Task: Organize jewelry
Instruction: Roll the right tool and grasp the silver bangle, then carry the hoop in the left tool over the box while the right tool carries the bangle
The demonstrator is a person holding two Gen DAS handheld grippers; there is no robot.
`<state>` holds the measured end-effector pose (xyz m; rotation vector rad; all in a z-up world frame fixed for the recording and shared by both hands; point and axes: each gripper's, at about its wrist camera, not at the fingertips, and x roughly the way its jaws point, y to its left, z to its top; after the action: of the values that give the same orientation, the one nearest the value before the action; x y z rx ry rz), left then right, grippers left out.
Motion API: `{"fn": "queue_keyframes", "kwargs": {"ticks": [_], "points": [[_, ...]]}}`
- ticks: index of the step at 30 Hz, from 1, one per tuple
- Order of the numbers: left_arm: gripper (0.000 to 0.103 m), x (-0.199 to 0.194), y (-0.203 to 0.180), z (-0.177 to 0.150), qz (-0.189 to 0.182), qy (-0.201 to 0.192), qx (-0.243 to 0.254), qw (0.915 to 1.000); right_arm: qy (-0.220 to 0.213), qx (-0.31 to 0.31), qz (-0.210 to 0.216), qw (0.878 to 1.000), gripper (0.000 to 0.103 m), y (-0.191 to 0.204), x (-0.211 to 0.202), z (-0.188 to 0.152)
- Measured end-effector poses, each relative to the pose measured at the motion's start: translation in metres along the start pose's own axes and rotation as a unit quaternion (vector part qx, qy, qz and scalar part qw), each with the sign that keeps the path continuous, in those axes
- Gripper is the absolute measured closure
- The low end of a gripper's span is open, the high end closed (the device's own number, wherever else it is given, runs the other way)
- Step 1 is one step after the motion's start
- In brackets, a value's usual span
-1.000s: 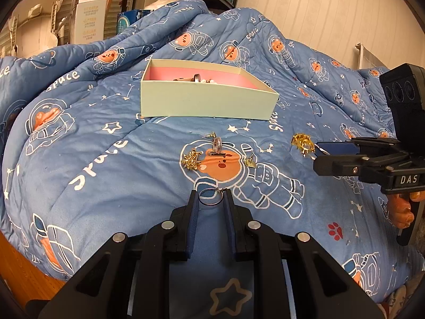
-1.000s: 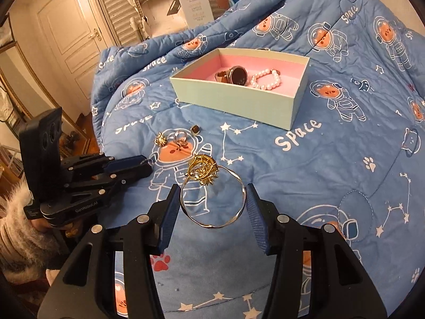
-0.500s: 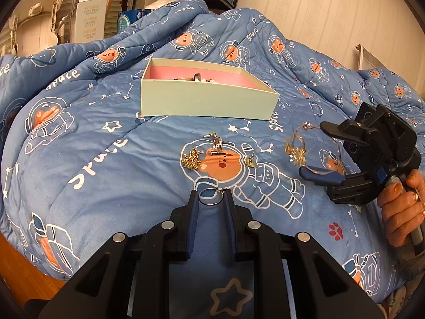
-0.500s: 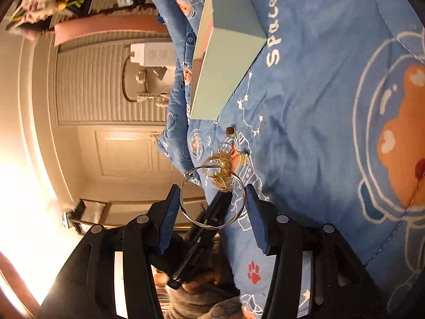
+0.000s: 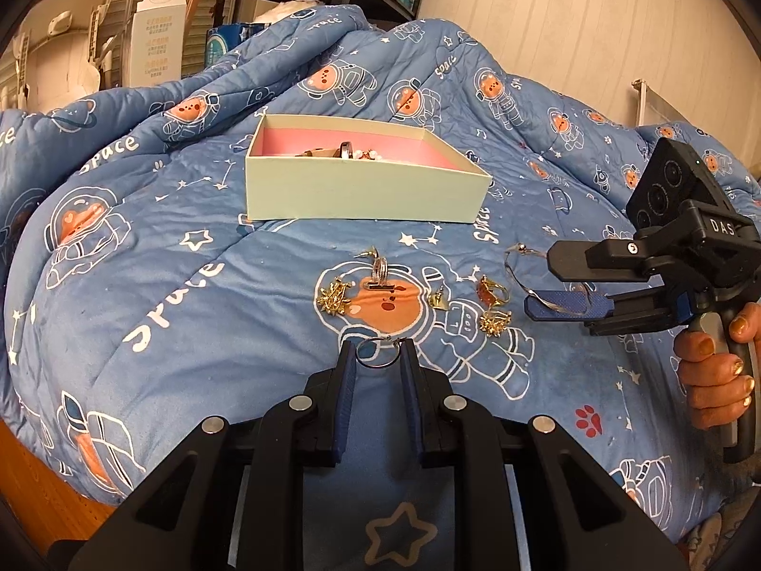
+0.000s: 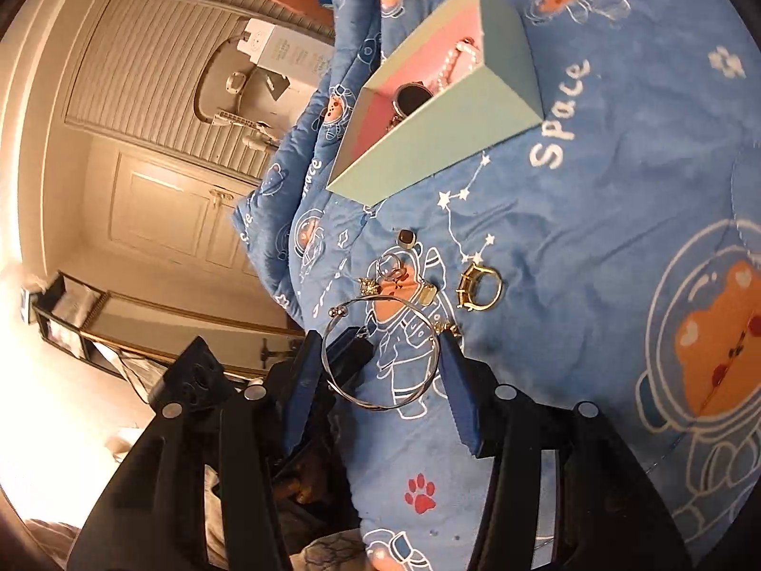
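Gripping thin metal bangle (image 6: 380, 352), right gripper (image 6: 378, 380) tilts.

The blanket (image 5: 142, 247) is blue with white stars, white "Space" words, red paw prints and orange bears in white space suits. The box (image 5: 361, 195) is pale green outside and pink inside. Inside it lie white beads (image 6: 452, 59) and a dark round thing (image 6: 413, 97), maybe a watch. The bangle (image 6: 380, 357) is shiny gold and silver. The ring (image 6: 480, 288) on the blanket is gold. The small hoop (image 5: 378, 352) is silver. The star charm (image 5: 334, 296) is gold. The right gripper (image 6: 380, 383) is black with blue pads. The left gripper (image 5: 378, 371) is black and blue too.
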<state>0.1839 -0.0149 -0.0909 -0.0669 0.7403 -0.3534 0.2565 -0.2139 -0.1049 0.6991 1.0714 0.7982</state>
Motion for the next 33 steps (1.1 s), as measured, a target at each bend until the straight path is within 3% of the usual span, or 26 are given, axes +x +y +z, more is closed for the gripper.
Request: {"fn": "queue_keyframes", "kwargs": {"ticks": [6,13,21,33], "points": [[0.084,-0.009,-0.004,0.015,-0.003,-0.02,0.007,0.9998,-0.02,-0.073,-0.049,0.996,0.053,0.022,0.0,0.01],[0.084,-0.014,-0.007,0.039,-0.004,-0.04,0.023,0.9989,-0.036,-0.116,-0.08,0.989,0.053,0.03,-0.01,0.029],[0.084,-0.011,-0.002,0.072,-0.004,-0.056,0.03,0.9979,-0.053,-0.182,-0.12,0.975,0.053,0.049,-0.016,0.053],[0.084,0.018,0.018,0.124,-0.008,-0.034,0.021,0.9992,-0.053,-0.255,-0.183,0.948,0.053,0.063,0.001,0.1]]}}
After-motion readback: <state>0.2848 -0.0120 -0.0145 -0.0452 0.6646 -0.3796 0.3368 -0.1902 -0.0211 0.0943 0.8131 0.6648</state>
